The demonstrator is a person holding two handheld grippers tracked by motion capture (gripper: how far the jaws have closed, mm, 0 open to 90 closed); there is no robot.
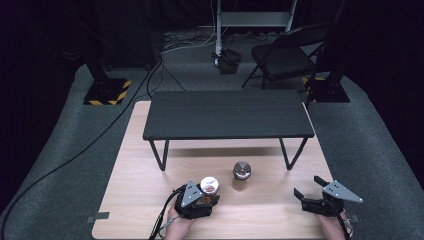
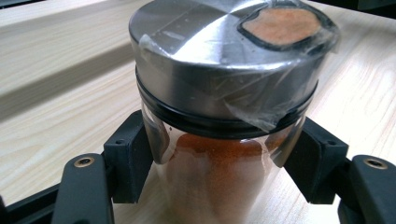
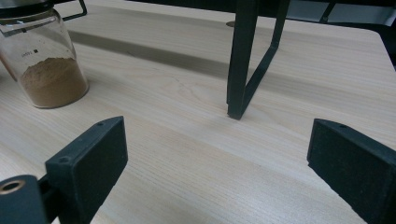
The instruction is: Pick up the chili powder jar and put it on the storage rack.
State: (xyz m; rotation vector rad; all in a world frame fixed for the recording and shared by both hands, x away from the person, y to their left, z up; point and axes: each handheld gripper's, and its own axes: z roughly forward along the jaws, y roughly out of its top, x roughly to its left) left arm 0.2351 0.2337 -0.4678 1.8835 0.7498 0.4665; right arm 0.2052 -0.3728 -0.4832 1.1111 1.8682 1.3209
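Glass spice jars: two; one [image 2: 219, 140] clamped in left gripper [image 1: 196, 200].

The table [image 1: 150, 200] in the lower half of the high view is pale wood with a fine straight grain. On it stands a small bench [image 1: 227, 115], matt black on top and legs alike. Near the bottom centre, one jar [image 2: 219, 140] is clear glass holding orange-red powder, with a brushed silver lid [image 2: 205, 42], a black ring beneath it and an orange-red patch edged in black at the upper right of the lid. The second jar [image 3: 46, 60], at the upper left of the right gripper view, is clear glass with light brown powder. Both grippers, the left gripper [image 1: 197, 200] and the right gripper [image 1: 307, 187], are black with grey plates. The floor [image 1: 380, 150] is dark grey carpet; at the upper left a stand base [image 1: 107, 92] carries yellow and black stripes. The chair [image 1: 287, 55] is black.
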